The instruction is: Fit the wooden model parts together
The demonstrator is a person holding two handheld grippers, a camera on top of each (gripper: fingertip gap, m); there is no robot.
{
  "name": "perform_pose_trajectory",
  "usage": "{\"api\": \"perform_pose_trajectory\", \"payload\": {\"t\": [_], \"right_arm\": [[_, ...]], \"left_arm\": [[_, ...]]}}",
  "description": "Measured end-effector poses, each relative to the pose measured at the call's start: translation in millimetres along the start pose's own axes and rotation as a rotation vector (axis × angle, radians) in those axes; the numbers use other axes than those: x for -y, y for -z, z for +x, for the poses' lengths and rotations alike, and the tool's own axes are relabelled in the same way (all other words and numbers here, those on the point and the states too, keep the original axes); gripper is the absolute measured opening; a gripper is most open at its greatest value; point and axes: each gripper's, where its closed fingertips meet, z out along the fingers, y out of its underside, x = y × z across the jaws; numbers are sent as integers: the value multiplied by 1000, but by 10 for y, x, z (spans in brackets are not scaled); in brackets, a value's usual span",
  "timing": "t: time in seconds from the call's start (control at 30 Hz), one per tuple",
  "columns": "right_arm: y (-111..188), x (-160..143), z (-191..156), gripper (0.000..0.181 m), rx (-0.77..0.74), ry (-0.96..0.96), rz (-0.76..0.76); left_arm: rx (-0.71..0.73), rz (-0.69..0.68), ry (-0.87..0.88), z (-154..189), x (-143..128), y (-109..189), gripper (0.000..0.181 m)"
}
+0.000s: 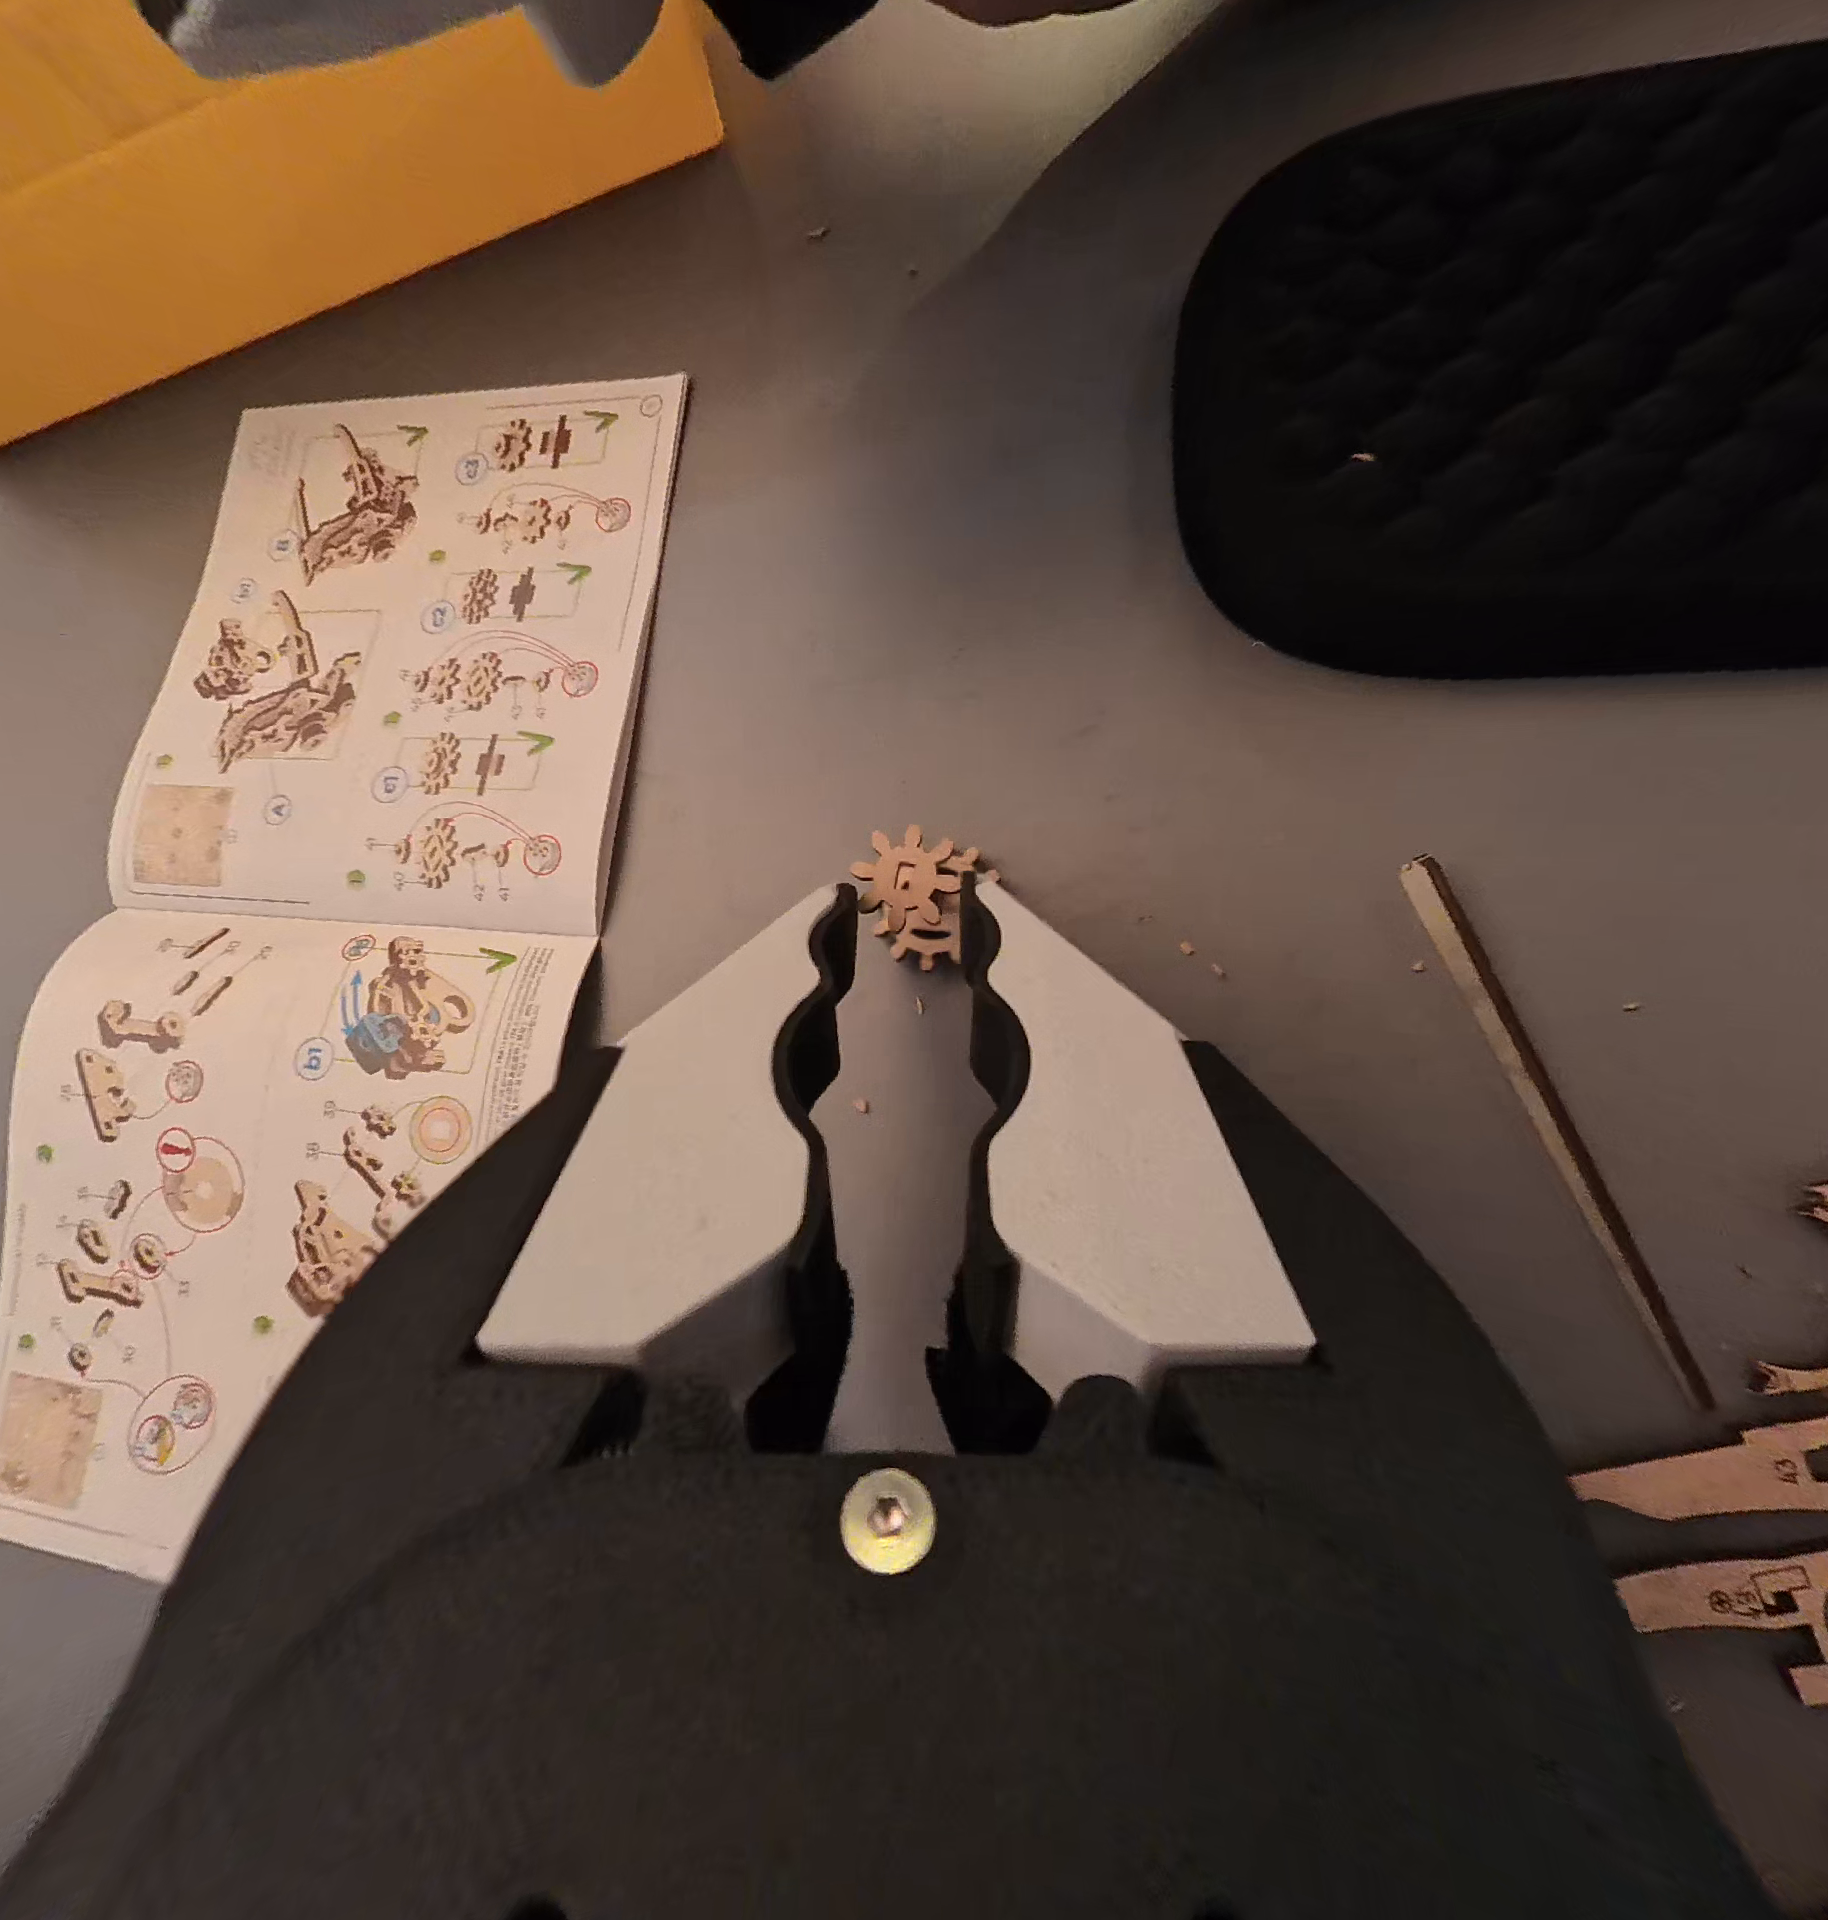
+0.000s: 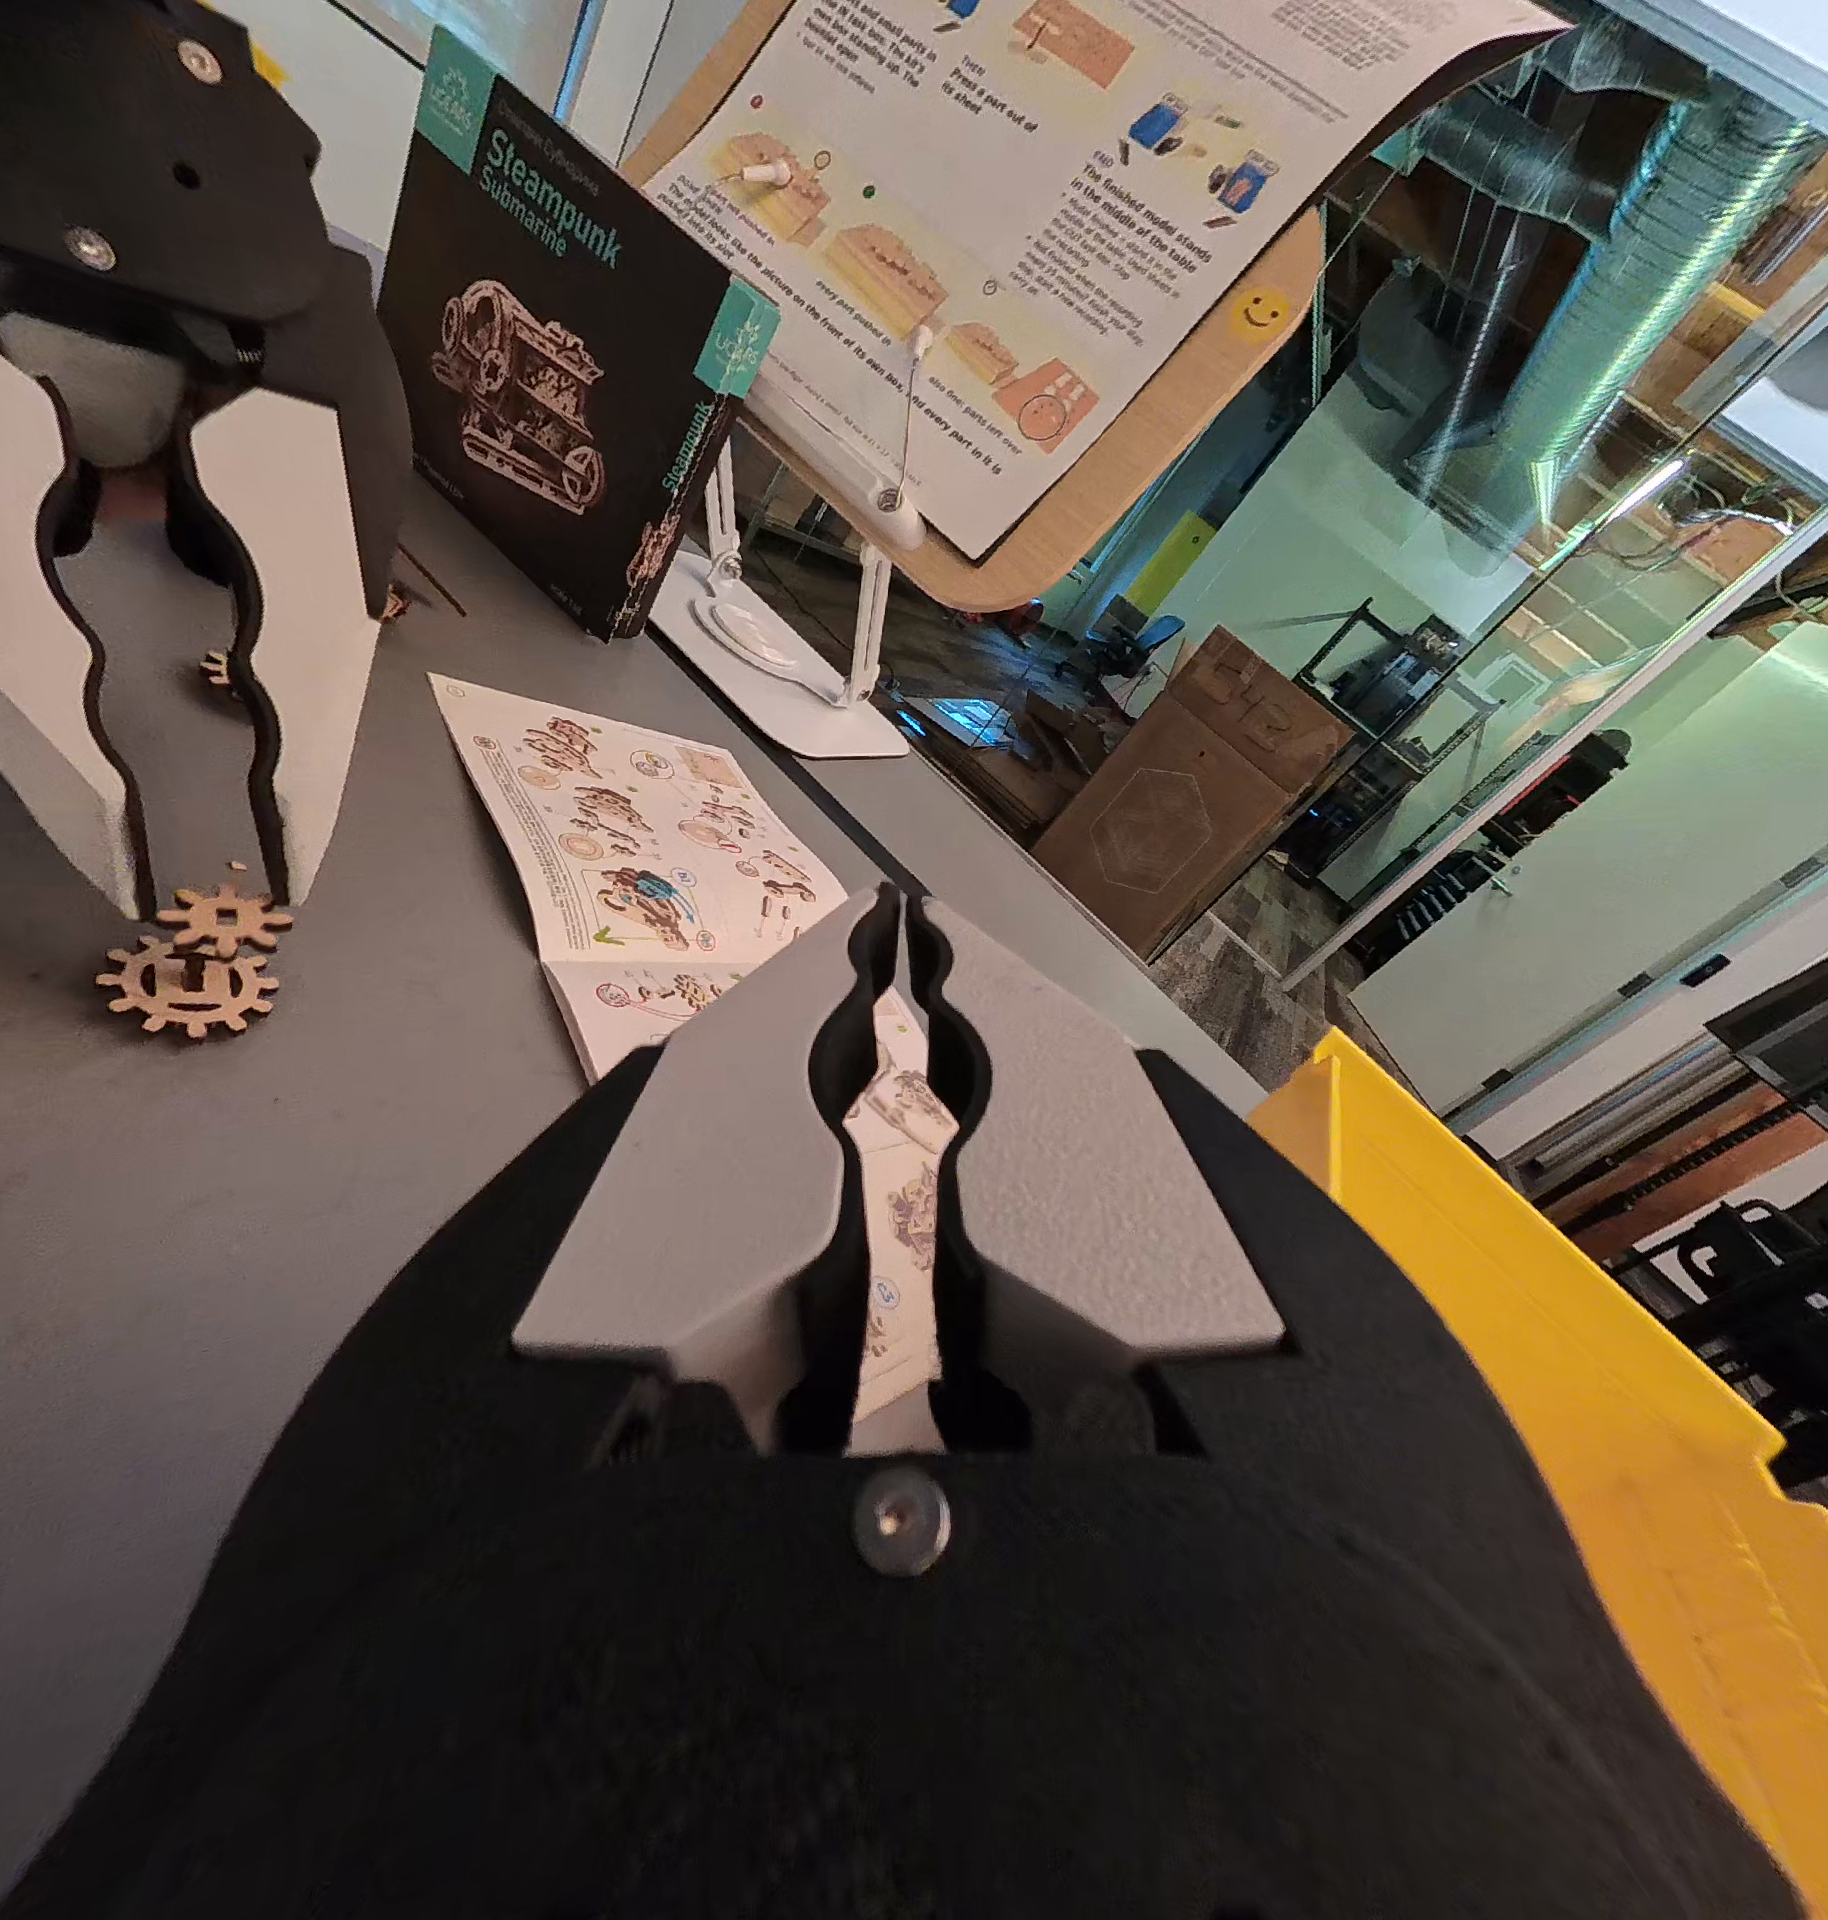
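Two gears (image 2: 198, 961) are slipping if my left gripper (image 1: 915, 899), pinching them beside the booklet (image 1: 370, 779), twists; my right gripper (image 2: 902, 904) is hanging clenched, empty.

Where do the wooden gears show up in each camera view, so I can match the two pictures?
Left wrist view: the wooden gears sit just above centre, between the tips of the left gripper.
Right wrist view: the wooden gears lie at the left edge, about halfway down, on the grey table under the left gripper's fingers.
Shared landmark: the open instruction booklet on the table.
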Motion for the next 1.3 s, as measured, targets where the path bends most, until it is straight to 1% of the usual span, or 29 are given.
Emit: {"api": "perform_pose_trajectory", "payload": {"t": [0.1,0.23,0.4,0.73,1.2,1.3], "right_arm": [[-19,-14,-34,0,13,4,-7],[-40,-45,-58,0,27,0,-20],[-47,-66,-60,0,33,-7,-29],[-59,-85,-97,0,51,-6,-41],[-80,-115,-154,0,81,-7,-59],[-83,-120,-167,0,88,-8,-62]], "left_arm": [[-29,26,36,20,40,-7,17],[-16,-10,35,22,0,-32,18],[-5,-14,83,31,-4,-49,17],[10,-56,46,49,-58,-81,18],[-11,-63,47,89,-81,-94,18],[3,-66,42,71,-76,-82,18]]}}
